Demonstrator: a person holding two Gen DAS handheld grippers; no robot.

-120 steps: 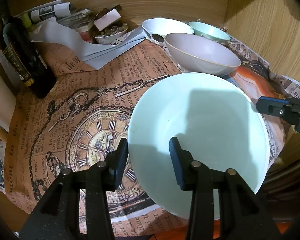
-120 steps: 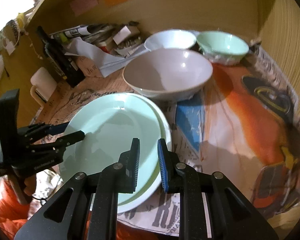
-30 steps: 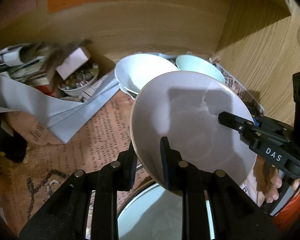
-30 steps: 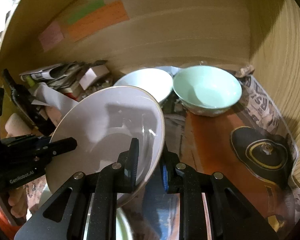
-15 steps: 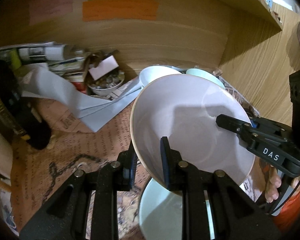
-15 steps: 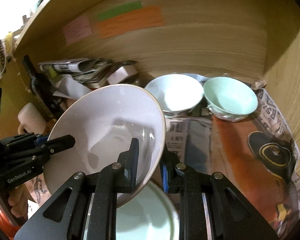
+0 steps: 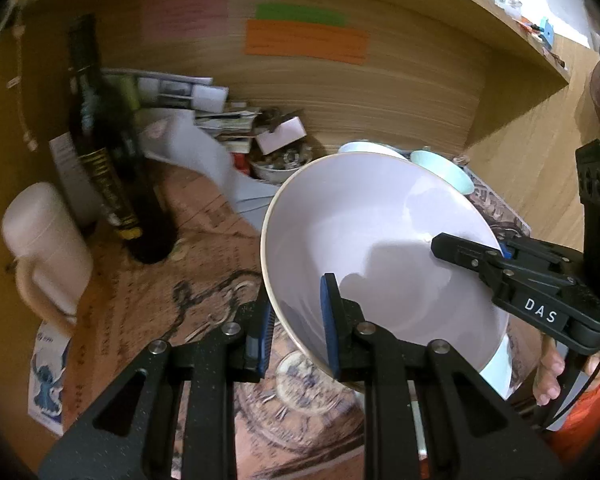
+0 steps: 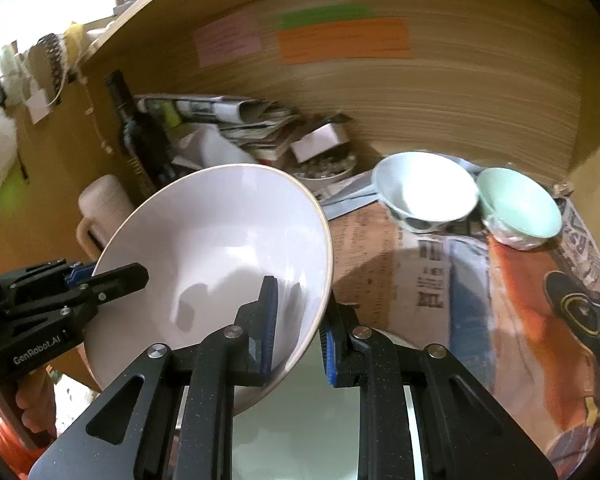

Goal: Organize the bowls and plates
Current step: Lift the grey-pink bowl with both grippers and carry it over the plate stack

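Observation:
A large pale lilac bowl [image 7: 380,232] [image 8: 220,248] hangs in the air, held by its rim from both sides. My left gripper [image 7: 296,320] is shut on its near left rim, and it also shows in the right wrist view [image 8: 112,276]. My right gripper [image 8: 298,328] is shut on the opposite rim, and it shows in the left wrist view [image 7: 460,250]. Under the bowl lies a mint green plate [image 8: 304,412] [image 7: 498,368]. At the back right stand a white bowl [image 8: 424,188] and a small mint bowl [image 8: 520,204].
A dark bottle [image 7: 108,152] and a cream mug [image 7: 40,240] stand at the left. Papers, magazines and a dish of small bits [image 8: 324,168] crowd the back wall. Printed newspaper [image 8: 520,320] covers the desk; wooden walls close it in behind and at the right.
Both grippers have carried the lilac bowl back from the wall and slightly up, over the mint plate. The bottle and mug have come into view at the left.

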